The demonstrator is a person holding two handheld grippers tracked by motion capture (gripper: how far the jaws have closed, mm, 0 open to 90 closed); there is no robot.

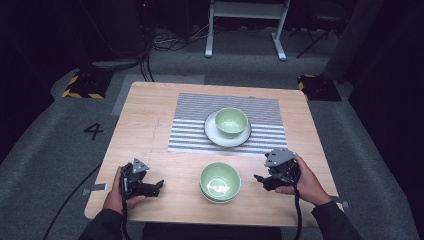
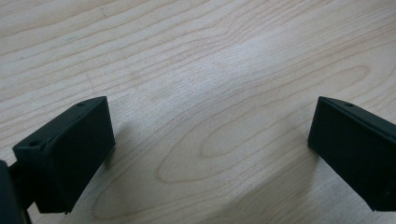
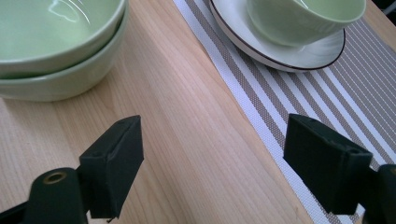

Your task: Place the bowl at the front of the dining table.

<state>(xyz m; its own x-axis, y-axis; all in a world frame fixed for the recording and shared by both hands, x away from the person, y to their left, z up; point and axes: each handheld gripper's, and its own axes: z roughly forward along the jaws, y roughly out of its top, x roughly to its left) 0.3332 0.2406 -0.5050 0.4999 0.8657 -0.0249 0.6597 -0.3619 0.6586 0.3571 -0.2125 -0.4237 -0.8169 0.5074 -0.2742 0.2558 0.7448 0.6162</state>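
Stacked green bowls (image 1: 220, 182) sit on the bare wood at about six o'clock of the table (image 1: 145, 125), two nested, just beside my right gripper (image 1: 261, 178), whose jaws stand wide with nothing between them. My left gripper (image 1: 159, 185) rests at eight o'clock, jaws equally wide over plain wood. If I pinch just the upper rim, the top bowl may lift while the lower one clings (glazed ware tends to stick) and then drops. A shallow bite could also slip off the curved wall, or my jaw could nudge the stack towards the placemat (image 1: 227, 125), where another green bowl (image 1: 231, 121) stands on a white plate (image 1: 214, 135) at twelve o'clock.
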